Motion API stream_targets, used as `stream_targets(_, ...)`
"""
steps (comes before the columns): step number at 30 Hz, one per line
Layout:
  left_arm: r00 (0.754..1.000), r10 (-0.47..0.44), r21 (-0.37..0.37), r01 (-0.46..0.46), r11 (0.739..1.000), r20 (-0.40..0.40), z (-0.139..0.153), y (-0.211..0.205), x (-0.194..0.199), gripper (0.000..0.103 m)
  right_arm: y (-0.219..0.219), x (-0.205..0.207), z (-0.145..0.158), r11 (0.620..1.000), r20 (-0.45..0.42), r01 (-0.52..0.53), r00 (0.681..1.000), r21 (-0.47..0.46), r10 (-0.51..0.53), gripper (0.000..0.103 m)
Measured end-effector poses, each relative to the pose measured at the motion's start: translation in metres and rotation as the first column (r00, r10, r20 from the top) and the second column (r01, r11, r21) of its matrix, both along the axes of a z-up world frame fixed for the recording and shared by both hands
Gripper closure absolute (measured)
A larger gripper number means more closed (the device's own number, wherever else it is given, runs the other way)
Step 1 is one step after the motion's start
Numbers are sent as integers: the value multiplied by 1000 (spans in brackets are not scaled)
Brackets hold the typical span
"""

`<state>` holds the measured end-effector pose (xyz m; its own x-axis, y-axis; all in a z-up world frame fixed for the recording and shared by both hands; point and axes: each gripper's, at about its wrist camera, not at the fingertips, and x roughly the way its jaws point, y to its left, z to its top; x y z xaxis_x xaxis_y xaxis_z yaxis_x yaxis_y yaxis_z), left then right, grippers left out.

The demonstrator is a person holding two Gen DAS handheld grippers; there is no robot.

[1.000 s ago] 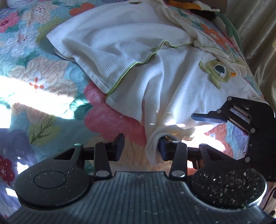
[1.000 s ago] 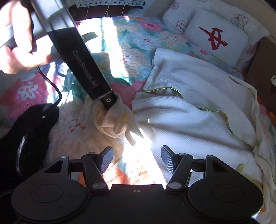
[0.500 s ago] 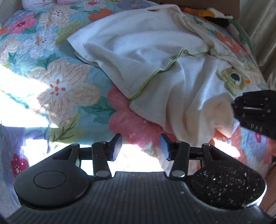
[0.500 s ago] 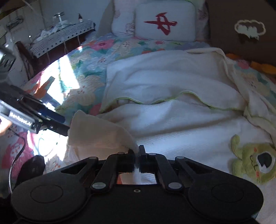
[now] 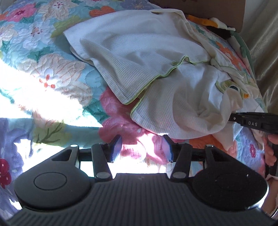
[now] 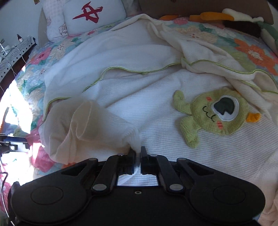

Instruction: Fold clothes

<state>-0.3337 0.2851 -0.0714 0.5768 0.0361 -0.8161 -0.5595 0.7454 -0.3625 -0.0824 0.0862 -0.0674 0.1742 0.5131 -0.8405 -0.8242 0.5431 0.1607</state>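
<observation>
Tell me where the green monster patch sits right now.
In the right wrist view, the green monster patch lies on the white waffle-knit garment, right of the right gripper pinching its bunched cuff.

A bed covered by a quilted floral bedspread (image 5: 57,73) in pink, teal and orange fills the scene. At its head lies a white pillow with a red character (image 6: 93,14). Bright sunlight (image 5: 26,104) falls across the bedspread's near side, and a beige curtain (image 5: 264,52) hangs beside it.
</observation>
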Motion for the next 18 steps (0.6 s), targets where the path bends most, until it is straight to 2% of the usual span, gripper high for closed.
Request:
stream_targets(2,999,34,-2,-34,999,29,1,24,0,54,-3,4,1,1000,32,13,999,-24,-13,89)
stream_targets(6,994,78,-7,-78,997,76,8,70,1,54,-9,2,9,997,24,-78,997,29,77,82)
stream_targets(7,991,90,-22,-88,996,95,10,79,2,53,-9,1,11,994,16,-97,995,53,96,73)
stream_targets(8,988,103,-42,-99,994,118,9,88,4,53,-9,0,14,990,9,-114,993,78,114,57)
stream_targets(10,977,148,-94,-135,986,152,5,105,7,51,-7,-3,19,982,22,-127,992,136,125,43)
stream_targets(13,958,221,-150,-195,969,183,-6,129,15,51,0,-7,17,974,57,-166,986,153,159,43)
stream_targets(15,950,247,-153,-220,963,189,-10,141,21,51,6,-9,12,971,91,-190,980,144,178,43)
stream_targets(18,937,279,-133,-255,958,210,-13,156,26,45,12,-14,7,958,131,-239,967,155,220,43)
